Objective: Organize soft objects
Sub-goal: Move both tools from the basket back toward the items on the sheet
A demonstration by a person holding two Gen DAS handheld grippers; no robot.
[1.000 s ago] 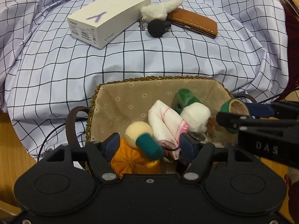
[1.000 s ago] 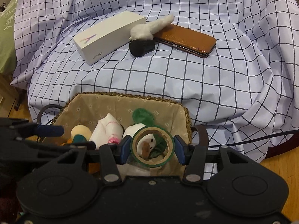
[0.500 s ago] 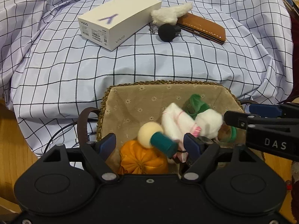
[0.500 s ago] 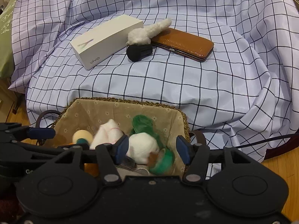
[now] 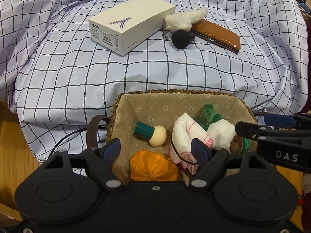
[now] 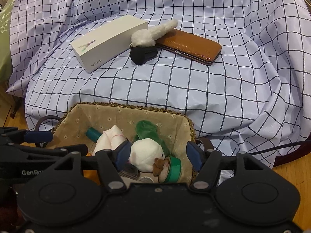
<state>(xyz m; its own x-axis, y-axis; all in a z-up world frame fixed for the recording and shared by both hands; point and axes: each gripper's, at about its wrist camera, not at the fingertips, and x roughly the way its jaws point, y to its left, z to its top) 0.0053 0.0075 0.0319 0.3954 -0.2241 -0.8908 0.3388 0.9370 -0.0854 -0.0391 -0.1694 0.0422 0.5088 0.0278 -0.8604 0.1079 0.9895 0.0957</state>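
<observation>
Looking down the left gripper [image 5: 156,149], its camera shows the orange fabric pumpkin [image 5: 153,167] whole at the near edge of the lined wicker basket [image 5: 175,92], and the cream ball with a teal cap [image 5: 150,134] lying free on the lining. The right wrist view hides most of that pumpkin behind the left tool and shows only the teal cap, but it alone gives a clear look at the green tape roll [image 6: 173,169] resting on its side in the basket's near corner, touching a white plush toy [image 6: 145,153] with a small brown tuft.

Both tools tilt steeply down over the basket, side by side, the right gripper [image 6: 157,153] to the right of the left. The left jaws stand moderately apart with nothing pressed between them. The right jaws have just been opening; the tape roll and plush sit between them but the pads do not press on either.

In the basket: one pumpkin, one capped ball, one white-and-pink folded cloth [image 5: 186,136], one green fabric piece [image 5: 208,114], one plush, one tape roll. On the checked cloth [image 5: 136,73] beyond: one white phone box [image 5: 132,24], one fluffy white keychain [image 5: 184,20], one black foam ball [image 5: 181,38], one brown leather case [image 5: 215,36].
</observation>
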